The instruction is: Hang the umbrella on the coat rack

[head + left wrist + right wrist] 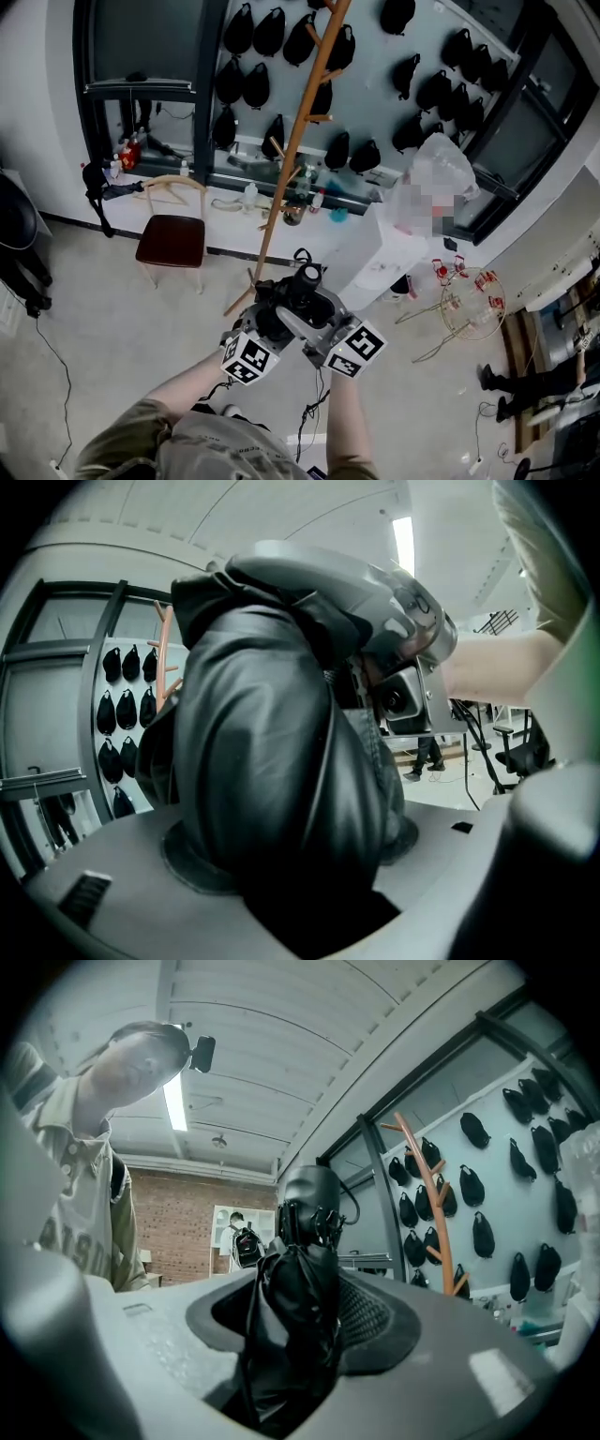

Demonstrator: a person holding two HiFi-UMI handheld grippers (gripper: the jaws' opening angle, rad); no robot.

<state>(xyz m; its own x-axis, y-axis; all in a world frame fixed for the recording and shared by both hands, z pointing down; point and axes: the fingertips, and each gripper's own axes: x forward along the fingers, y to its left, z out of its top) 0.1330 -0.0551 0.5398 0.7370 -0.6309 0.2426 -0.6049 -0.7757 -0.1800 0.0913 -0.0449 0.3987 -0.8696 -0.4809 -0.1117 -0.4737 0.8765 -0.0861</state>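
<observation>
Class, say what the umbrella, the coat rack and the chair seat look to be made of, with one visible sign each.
Umbrella: probably synthetic cloth, black, slightly glossy; it folds in soft creases with sheen. Coat rack: wood, matt light-brown pole with pegs. Chair seat: possibly padded vinyl or leather, dark red, smooth; too small to tell.

The head view looks steeply down from above the person, toward the coat rack (298, 131). Both gripper views sit tight against the umbrella (272, 789) (it fills the left), sharing that rack behind it.
</observation>
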